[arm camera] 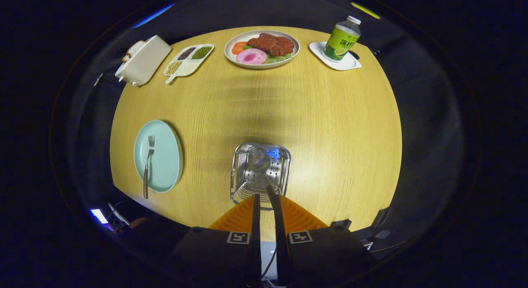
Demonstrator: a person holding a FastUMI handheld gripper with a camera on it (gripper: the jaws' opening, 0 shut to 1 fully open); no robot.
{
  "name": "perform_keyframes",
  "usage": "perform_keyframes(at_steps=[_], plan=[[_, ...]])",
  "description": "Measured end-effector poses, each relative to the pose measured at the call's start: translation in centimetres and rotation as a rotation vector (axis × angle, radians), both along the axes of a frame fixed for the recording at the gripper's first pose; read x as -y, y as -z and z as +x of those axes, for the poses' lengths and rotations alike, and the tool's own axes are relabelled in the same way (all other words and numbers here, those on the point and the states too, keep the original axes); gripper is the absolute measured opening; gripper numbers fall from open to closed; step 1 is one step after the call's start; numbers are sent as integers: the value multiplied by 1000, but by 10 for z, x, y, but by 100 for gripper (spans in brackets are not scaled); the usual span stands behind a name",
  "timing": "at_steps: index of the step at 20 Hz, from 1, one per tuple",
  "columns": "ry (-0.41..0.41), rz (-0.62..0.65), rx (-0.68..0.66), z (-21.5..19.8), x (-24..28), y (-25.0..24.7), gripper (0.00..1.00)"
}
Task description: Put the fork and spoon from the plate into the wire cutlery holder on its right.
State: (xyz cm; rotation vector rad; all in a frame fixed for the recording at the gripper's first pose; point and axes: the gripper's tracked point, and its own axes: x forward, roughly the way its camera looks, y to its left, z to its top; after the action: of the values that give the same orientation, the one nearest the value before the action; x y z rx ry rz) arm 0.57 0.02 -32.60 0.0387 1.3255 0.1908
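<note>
- Holding a spoon (260, 166) by its handle, the claw (265, 197) is seen poised directly above the wire cutlery holder (260, 172); the fingers are pressed nearly together with the thin handle pinched between them.
- The spoon bowl is seen hanging down into, or just over, the mouth of the holder; whether it is already inside the wire walls cannot be told.
- The fork (147, 164) is left lying on the pale green plate (165, 156), tines pointing away from the claw, handle end reaching past the plate's near rim.
- The plate is set well apart from the holder, to its left on the yellow wooden surface (321, 123).
- Progress is judged at roughly the halfway mark: the spoon is off the plate and about to be released; the fork is not yet touched.
- At the far edge a plate of food (262, 48), a divided dish (189, 60), a white toaster (143, 61) and a bottle (341, 38) on a small tray are noted; none belongs to the task.
- The spoon bowl is blurred and blends with the perforated metal floor of the holder, so its outline is hard to make out.
- The near wall of the holder is partly covered by the orange fingers.
</note>
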Motion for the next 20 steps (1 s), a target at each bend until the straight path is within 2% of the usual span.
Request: perform_keyframes(at_steps=[4, 7, 12, 16, 20], plan=[[-5, -25, 248, 10, -17, -39, 19], [-18, 41, 351, 0, -69, -65, 19], [-87, 204, 345, -28, -186, -71, 19], [-129, 256, 298, -50, -263, -48, 20], [-160, 231, 261, -60, -303, -12, 19]])
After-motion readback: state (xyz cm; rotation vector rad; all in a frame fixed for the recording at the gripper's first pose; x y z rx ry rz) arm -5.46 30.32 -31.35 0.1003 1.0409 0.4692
